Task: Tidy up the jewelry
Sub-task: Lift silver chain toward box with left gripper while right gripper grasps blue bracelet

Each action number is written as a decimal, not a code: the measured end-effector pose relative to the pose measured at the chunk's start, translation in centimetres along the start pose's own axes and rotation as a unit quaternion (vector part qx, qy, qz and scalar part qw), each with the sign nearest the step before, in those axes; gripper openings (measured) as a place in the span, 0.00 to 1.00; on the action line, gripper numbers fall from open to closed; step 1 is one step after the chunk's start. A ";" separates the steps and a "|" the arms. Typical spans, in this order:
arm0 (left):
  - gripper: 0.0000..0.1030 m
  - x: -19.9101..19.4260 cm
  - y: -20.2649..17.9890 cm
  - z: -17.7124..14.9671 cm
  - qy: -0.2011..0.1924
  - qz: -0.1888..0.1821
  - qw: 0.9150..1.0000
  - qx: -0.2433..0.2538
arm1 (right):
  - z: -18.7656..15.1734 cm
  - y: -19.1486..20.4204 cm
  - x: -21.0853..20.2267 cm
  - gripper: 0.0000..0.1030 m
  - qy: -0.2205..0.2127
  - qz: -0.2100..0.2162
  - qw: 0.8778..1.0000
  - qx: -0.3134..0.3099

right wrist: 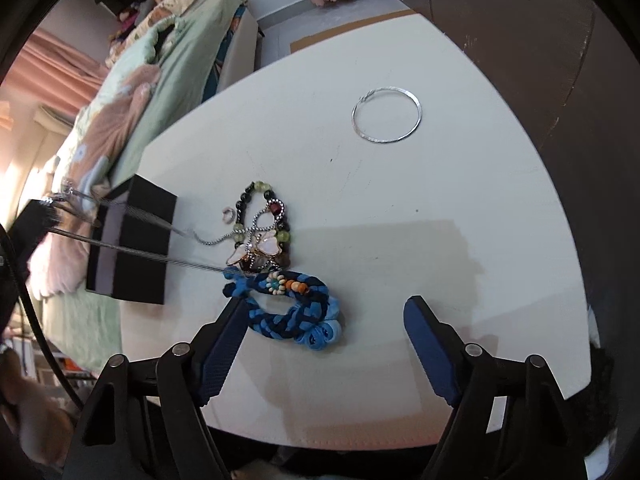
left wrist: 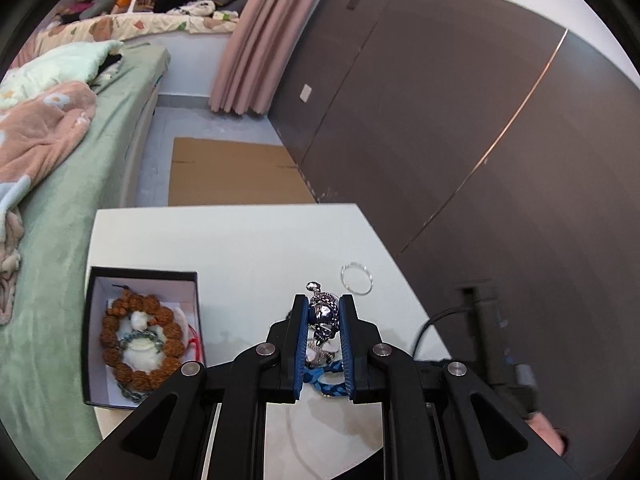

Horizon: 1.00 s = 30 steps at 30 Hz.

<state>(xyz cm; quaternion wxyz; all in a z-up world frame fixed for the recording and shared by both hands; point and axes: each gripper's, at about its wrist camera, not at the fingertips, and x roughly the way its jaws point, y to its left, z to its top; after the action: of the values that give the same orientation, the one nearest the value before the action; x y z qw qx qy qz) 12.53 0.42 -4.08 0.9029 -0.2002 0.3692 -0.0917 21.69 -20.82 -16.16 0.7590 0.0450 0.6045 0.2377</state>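
Gripping silver chain (left wrist: 325,312), left tongs (left wrist: 324,300) above table (left wrist: 248,248); right tongs (right wrist: 326,312) spread.

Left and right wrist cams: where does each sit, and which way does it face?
Left wrist: on the left gripper, looking along fingers shut on a silver chain, over the white table toward the open black box, bed and floor; a bare hand shows at the lower right edge.
Right wrist: on the right gripper, open, looking down at the blue braided bracelet.
Shared: table, box, silver ring, bracelet.
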 end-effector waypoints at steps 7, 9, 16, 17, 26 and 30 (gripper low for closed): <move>0.15 -2.9 0.1 0.5 -0.033 -0.011 0.999 -0.009 | 0.2 0.5 -0.1 0.18 0.000 -0.009 1.000 -0.013; 0.15 -3.5 0.1 0.7 -0.038 -0.012 0.999 -0.010 | 0.1 0.4 -1.2 0.16 -0.014 -0.007 1.000 -0.015; 0.15 -6.3 -1.5 2.6 -0.084 0.009 0.996 0.015 | -0.1 0.8 -5.1 0.16 -0.066 0.021 0.998 -0.008; 0.15 -6.8 -1.8 3.0 -0.091 0.008 0.996 0.017 | -0.2 0.7 -5.7 0.16 -0.072 0.027 0.997 -0.006; 0.15 -10.4 -4.7 6.4 -0.142 0.006 0.989 0.036 | -0.4 1.0 -9.0 0.16 -0.114 0.039 0.993 0.015; 0.15 -12.5 -5.6 7.8 -0.168 0.008 0.984 0.052 | -0.5 0.8 -9.2 0.16 -0.114 0.042 0.992 0.024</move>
<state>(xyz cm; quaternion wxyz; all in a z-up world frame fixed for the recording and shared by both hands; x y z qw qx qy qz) 9.07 1.60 11.26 0.9618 -0.1627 0.2092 -0.0684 19.57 -24.04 -7.72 0.8111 0.1153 0.5171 0.2479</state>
